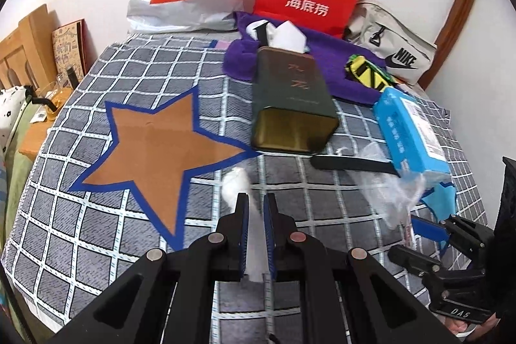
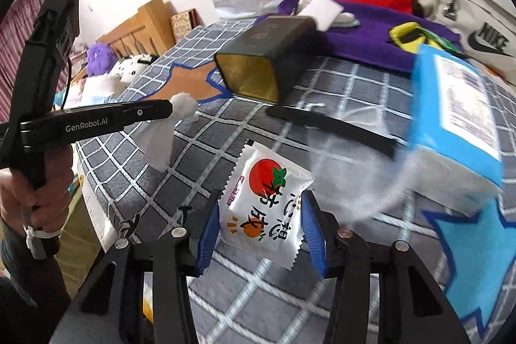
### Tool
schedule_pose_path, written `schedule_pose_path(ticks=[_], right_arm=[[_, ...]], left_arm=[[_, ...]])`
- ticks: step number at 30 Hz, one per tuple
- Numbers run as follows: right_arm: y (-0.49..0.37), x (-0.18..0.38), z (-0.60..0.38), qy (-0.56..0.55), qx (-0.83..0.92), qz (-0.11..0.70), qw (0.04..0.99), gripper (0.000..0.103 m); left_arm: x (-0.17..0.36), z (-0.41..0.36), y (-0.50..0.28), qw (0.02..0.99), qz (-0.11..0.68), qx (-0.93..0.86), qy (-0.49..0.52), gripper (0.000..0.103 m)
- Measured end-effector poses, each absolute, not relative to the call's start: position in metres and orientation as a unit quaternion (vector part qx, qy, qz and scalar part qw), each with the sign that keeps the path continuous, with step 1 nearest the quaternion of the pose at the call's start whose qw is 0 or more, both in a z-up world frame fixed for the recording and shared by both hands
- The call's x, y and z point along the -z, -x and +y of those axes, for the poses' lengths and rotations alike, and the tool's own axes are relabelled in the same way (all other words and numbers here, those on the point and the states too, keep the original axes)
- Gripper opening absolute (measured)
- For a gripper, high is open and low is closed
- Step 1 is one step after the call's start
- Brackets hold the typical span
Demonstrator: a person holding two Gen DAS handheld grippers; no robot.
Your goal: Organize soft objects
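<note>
While crinkly and serrated-edged, white snack packet (image 2: 262, 208) between blue-padded right gripper (image 2: 261, 228) jaws.

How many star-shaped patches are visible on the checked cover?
2: a brown star left of the dark tin, and a light-blue star under the blue tissue pack. More may be hidden.

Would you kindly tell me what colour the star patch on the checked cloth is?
The star patch is brown with a blue border, clearest in the left wrist view.

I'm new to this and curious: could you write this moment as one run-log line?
left gripper: shut on white tissue | right gripper: shut on snack packet | both above checked blanket
</note>
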State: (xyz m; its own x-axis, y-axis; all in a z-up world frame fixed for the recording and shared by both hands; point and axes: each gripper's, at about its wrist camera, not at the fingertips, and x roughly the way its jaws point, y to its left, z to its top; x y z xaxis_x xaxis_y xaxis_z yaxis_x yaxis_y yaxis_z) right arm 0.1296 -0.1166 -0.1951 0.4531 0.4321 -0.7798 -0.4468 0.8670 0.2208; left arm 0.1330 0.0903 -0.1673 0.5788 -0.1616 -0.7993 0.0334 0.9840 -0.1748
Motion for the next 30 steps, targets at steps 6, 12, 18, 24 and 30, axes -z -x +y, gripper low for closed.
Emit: schedule_pose_path(ticks=[6, 12, 18, 24, 30], right_arm=[[-0.121, 0.183, -0.149, 0.009, -0.232, 0.443, 0.866, 0.048], [-0.118, 0.176, -0.175, 0.003, -0.216, 0.434, 0.875, 0.048], [-0.117, 0.179, -0.19, -0.002, -0.204, 0.435, 0.877, 0.048], [-0.117, 0.177, -0.198, 0.003, -0.199, 0.436, 0.878, 0.048], [-0.117, 0.16, -0.205, 0.01, -0.195, 0.42, 0.886, 0.048]], left_arm=[[0.152, 0.083, -0.125, 0.891, 0.445, 0.058, 0.069, 0.008], [0.153, 0.091, -0.123, 0.889, 0.453, 0.029, 0.064, 0.008], [0.174, 0.115, -0.128, 0.873, 0.479, -0.005, 0.09, 0.026], [0.192, 0.102, -0.143, 0.869, 0.49, -0.009, 0.064, 0.044], [0.204, 0.095, -0.153, 0.869, 0.493, -0.012, 0.04, 0.023]])
